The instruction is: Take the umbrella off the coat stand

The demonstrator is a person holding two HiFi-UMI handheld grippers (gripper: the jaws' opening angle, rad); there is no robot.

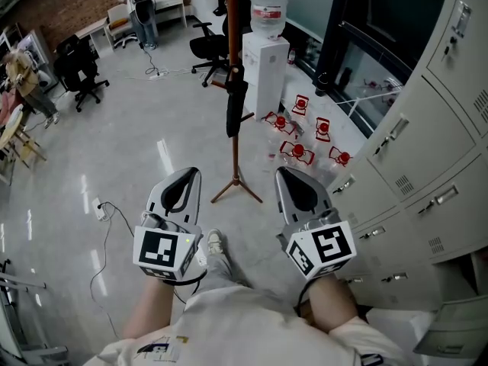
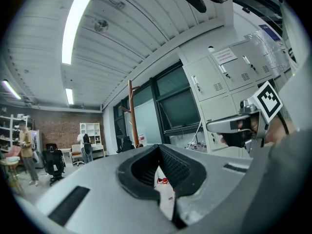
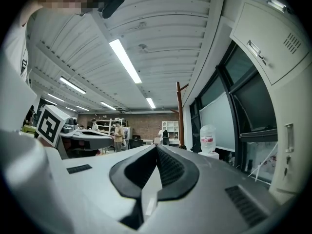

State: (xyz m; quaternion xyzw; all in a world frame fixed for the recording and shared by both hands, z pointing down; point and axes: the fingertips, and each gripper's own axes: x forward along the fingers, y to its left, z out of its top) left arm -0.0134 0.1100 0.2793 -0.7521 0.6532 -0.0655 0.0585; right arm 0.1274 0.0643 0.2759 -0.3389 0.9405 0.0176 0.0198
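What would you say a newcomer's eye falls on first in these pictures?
The brown coat stand rises straight ahead, a dark folded umbrella hanging on it. In the foreground the left gripper and right gripper point toward it, jaws together and empty. Red-capped bottles sit on the floor by the white water dispenser behind.

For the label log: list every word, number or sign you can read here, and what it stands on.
No text is legible.
Red label on water bottle: too blurred.
Paper notice on locker: too small.
Markers on left cube and right cube: black-and-white patterns, no letters.
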